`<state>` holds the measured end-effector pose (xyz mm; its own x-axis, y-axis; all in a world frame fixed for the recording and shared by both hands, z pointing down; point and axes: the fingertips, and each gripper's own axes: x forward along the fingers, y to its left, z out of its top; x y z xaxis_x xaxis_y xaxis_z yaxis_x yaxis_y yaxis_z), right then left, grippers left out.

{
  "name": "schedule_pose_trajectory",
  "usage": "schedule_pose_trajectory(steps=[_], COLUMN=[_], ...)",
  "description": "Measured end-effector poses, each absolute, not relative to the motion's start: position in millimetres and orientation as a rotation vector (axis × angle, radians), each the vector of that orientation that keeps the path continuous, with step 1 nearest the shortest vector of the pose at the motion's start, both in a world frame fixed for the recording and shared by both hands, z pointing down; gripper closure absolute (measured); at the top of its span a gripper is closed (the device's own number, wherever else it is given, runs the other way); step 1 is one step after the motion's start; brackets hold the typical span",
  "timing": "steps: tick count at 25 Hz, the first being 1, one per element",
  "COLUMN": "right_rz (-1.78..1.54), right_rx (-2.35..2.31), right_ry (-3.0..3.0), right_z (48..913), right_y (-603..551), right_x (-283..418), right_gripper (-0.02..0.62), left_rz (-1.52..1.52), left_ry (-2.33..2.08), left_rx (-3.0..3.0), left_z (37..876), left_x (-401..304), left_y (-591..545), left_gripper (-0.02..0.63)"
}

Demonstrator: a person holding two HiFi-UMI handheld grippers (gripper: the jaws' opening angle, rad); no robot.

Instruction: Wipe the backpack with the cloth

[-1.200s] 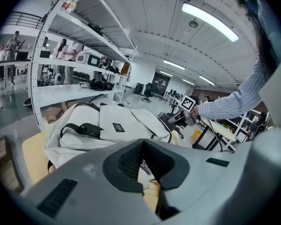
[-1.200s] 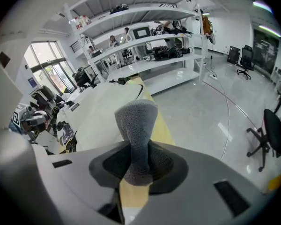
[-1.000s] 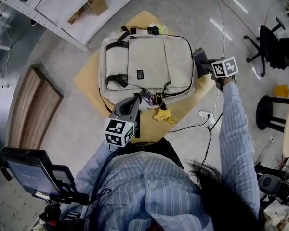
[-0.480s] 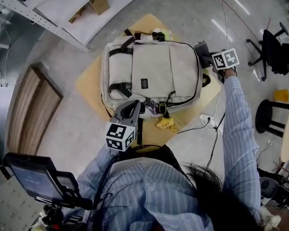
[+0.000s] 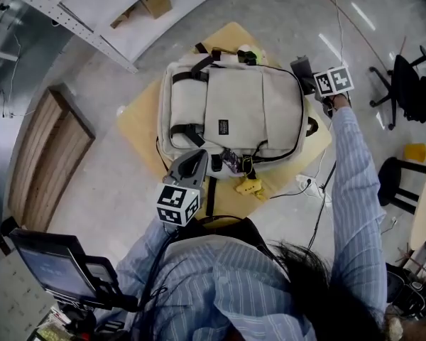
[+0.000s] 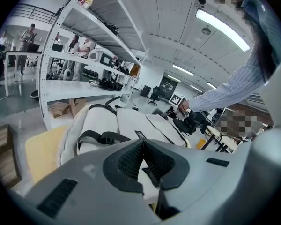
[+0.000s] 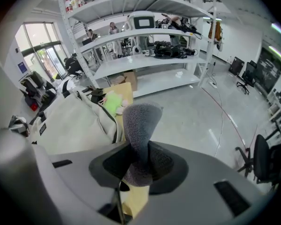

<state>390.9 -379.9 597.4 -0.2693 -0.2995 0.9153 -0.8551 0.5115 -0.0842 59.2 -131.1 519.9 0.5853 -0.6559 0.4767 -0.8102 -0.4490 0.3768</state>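
Note:
A beige backpack [image 5: 234,116] lies flat on a small yellow table [image 5: 136,123], straps toward the far end. My right gripper [image 5: 304,73] is shut on a grey cloth [image 5: 300,65] just off the backpack's far right corner. In the right gripper view the cloth [image 7: 140,125] sticks up out of the jaws, with the backpack [image 7: 70,125] to the left. My left gripper [image 5: 196,160] hovers at the backpack's near edge, shut and holding nothing. The left gripper view looks over the backpack [image 6: 131,125] past the gripper [image 6: 143,144].
A yellow toy [image 5: 250,186] hangs at the backpack's near edge and a green item [image 5: 247,50] lies at its far end. White shelving [image 5: 92,27], a wooden panel [image 5: 46,155], floor cables [image 5: 309,183], an office chair [image 5: 412,84] and a stool [image 5: 394,183] surround the table.
The right gripper with the cloth has shifted along the backpack's right side toward its far corner. The left gripper has stayed at the near edge. The head view has drifted slightly.

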Motion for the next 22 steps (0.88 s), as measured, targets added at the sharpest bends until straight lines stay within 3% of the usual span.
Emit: schedule_pose_trajectory(steps=[14, 22], right_rz=[0.511, 0.503], right_rx=[0.747, 0.699], right_ry=[-1.714, -1.811], right_z=[597.5, 587.5], right_y=[-419.6, -441.1], right_x=[310.0, 226.9], right_gripper=[0.502, 0.502], left_rz=[0.298, 0.257], left_ry=[-1.174, -1.208], left_rx=[2.234, 2.205], left_z=[519.8, 522.8], left_x=[42.6, 23.1], left_y=[-126.4, -128.3], left_gripper=[0.601, 0.601])
